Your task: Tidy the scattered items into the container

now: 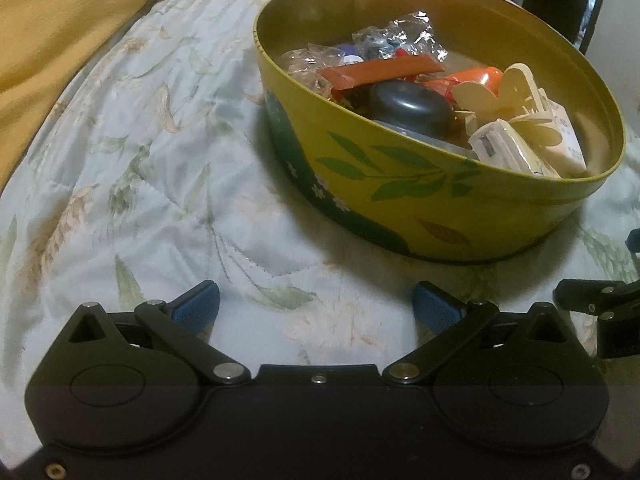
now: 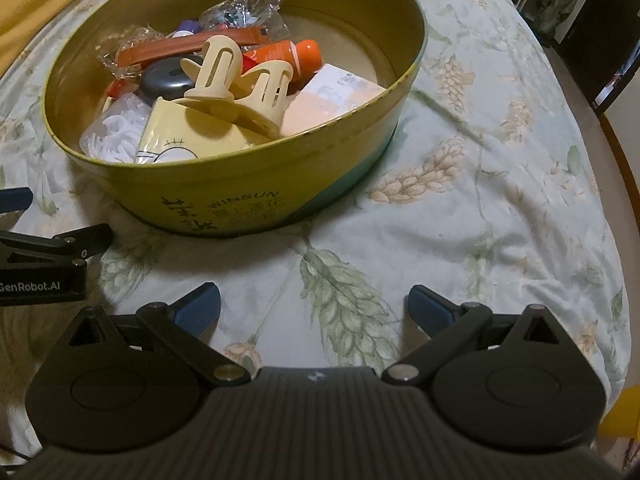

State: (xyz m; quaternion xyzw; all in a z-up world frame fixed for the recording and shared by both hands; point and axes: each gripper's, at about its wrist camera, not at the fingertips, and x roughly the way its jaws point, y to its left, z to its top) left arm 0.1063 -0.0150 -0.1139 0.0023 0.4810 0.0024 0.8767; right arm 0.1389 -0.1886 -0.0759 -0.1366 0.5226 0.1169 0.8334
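Tidying looks finished, or very nearly: nothing loose shows on the quilt point(image 2: 500, 208) in either view, and every small thing I can see lies inside the tin point(image 1: 420, 200). Whether anything waits outside the frames I cannot tell.

The tin is a shallow oval of thin printed metal, yellow-green outside with leaf sprigs, dull gold within, and it sits on the bed just ahead of both tools. In it lie a cream plastic hair claw point(image 2: 240, 80), smooth and slotted, a dark rounded disc point(image 1: 412, 110), an orange tube point(image 2: 296, 54), a flat reddish-brown strip point(image 1: 380, 72), crinkled clear wrappers point(image 1: 400, 36) and a pale soft-looking packet point(image 2: 332, 98).

The left gripper point(image 1: 316, 308) hangs low over the quilted, wheat-patterned cloth, its blue ribbed pads point(image 1: 200, 304) spread wide and holding nothing. The right gripper point(image 2: 314, 308) is likewise splayed and empty.
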